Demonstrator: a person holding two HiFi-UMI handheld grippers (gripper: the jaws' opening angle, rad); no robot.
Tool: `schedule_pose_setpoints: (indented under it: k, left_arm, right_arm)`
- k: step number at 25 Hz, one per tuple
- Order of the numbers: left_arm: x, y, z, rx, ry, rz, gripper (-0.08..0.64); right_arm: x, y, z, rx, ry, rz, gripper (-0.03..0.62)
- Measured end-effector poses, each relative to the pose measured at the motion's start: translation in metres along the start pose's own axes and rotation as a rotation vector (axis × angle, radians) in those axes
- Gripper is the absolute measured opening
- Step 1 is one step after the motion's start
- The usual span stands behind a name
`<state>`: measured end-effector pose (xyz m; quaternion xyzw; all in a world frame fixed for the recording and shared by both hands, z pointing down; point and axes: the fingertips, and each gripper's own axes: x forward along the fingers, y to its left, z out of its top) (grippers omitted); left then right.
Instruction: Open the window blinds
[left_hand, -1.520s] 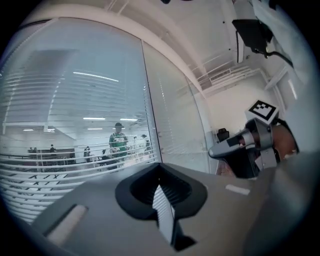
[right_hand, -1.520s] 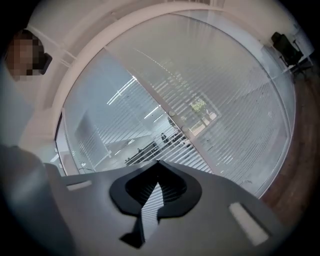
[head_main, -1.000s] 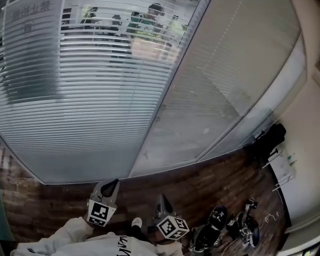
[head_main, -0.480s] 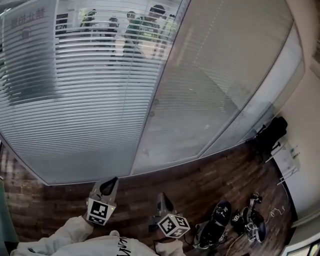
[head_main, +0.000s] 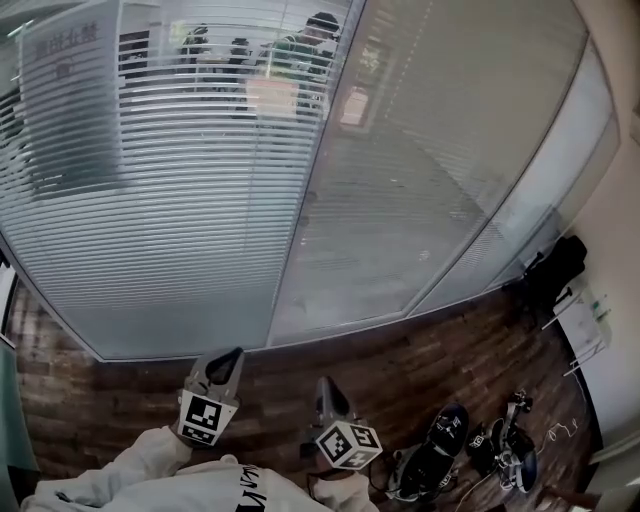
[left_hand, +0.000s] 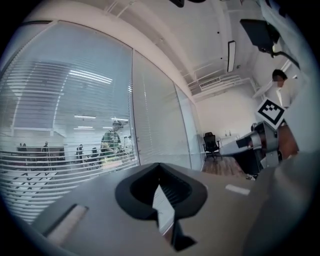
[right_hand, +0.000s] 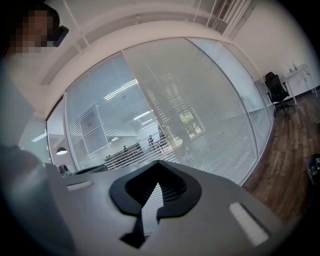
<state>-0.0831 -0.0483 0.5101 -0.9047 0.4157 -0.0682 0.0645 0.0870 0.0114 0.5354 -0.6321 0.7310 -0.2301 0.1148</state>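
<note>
Window blinds (head_main: 190, 210) fill the head view from 9 to 2 o'clock, behind glass panels. The left panel's slats are tilted enough to show people beyond; the right panel reads opaque.

Left gripper (head_main: 226, 362) at 6 o'clock: jaws together, nothing held, apart from the glass. Right gripper (head_main: 326, 388) just beside it toward 5 o'clock: jaws likewise closed, empty.

A strip of wooden floor (head_main: 400, 360) lies between grippers and blinds. Black office chair (head_main: 556, 268) at 3 o'clock. Tangled gear (head_main: 505, 455) on the floor at 4 to 5 o'clock.
</note>
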Motion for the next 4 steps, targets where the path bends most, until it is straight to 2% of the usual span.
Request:
schedule_pose_setpoints:
  k: [4]
  left_arm:
    - [-0.0022,-0.0075,0.0104,0.006,0.004,0.008,0.0]
  right_arm:
    - [-0.0077,0.0007,0.0072,0.014,0.01,0.014,0.0]
